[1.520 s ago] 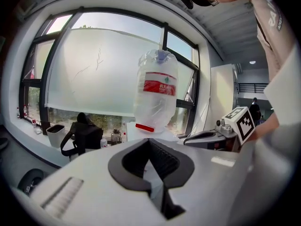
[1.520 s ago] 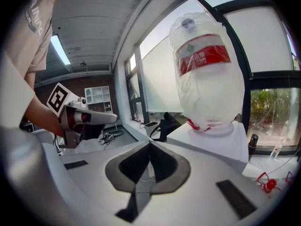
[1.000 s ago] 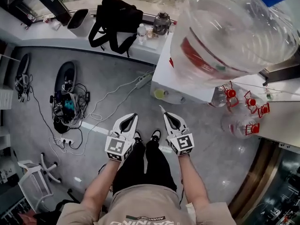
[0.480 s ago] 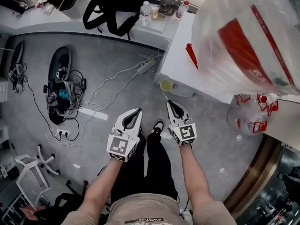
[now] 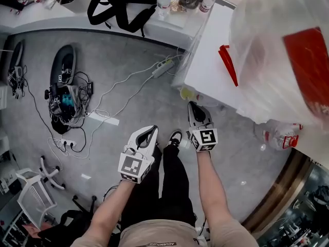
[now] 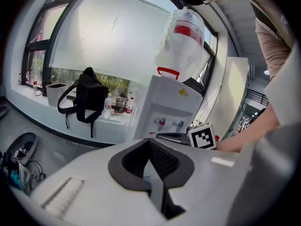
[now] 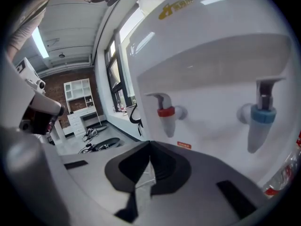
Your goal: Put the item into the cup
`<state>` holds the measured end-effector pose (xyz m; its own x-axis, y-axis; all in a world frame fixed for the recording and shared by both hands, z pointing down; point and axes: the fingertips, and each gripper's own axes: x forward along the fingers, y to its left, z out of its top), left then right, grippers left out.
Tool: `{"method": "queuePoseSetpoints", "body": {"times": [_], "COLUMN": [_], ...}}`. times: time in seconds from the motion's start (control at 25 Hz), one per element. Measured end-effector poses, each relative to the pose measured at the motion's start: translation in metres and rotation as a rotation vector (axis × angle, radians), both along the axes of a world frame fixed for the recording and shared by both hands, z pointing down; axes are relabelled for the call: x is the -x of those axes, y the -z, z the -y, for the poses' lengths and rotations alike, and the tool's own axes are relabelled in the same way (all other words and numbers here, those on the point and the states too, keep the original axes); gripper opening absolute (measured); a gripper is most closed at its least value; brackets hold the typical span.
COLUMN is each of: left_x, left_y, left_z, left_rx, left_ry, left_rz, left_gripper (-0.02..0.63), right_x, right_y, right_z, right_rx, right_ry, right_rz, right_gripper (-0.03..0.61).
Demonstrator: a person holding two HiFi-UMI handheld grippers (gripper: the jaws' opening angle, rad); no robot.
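Note:
Both grippers are held out over the grey floor in front of a white water dispenser (image 5: 211, 60). My left gripper (image 5: 149, 133) is shut with nothing in it. My right gripper (image 5: 194, 108) is also shut and empty, and its tip is close to the dispenser's front. In the right gripper view the red tap (image 7: 165, 113) and the blue tap (image 7: 260, 120) stand just beyond the shut jaws. A small yellow-green round thing (image 5: 186, 93) sits at the dispenser's front. I cannot pick out a cup or a loose item.
A large clear water bottle (image 5: 280, 50) tops the dispenser. More bottles (image 5: 280, 136) lie on the floor at right. Cables, a power strip (image 5: 163, 66) and gear (image 5: 64, 94) lie at left. A black backpack (image 5: 121, 4) sits on the far ledge.
My right gripper has moved forward toward the dispenser's front. The left gripper stays lower and behind it. The head view has shifted, so the bottle now fills the upper right.

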<state>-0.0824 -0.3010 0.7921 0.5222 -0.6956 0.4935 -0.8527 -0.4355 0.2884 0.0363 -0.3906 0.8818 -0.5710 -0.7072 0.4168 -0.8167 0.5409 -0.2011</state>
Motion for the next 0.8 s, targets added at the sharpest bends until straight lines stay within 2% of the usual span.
{"method": "queuePoseSetpoints", "body": {"times": [0.56,0.8], "left_x": [-0.005,0.002], "left_y": [-0.034,-0.045], "left_z": [-0.025,-0.033], "left_rx": [0.079,0.109], "left_ry": [-0.047,-0.023], "left_rz": [-0.012,-0.019], "left_gripper": [0.008,0.008], "right_x": [0.0,-0.001], "right_y": [-0.041,-0.058], "right_z": [0.027,0.036], "right_rx": [0.019,0.034], "right_ry": [-0.072,-0.098], "right_rz": [-0.018,-0.022], "right_gripper": [0.012,0.012]}}
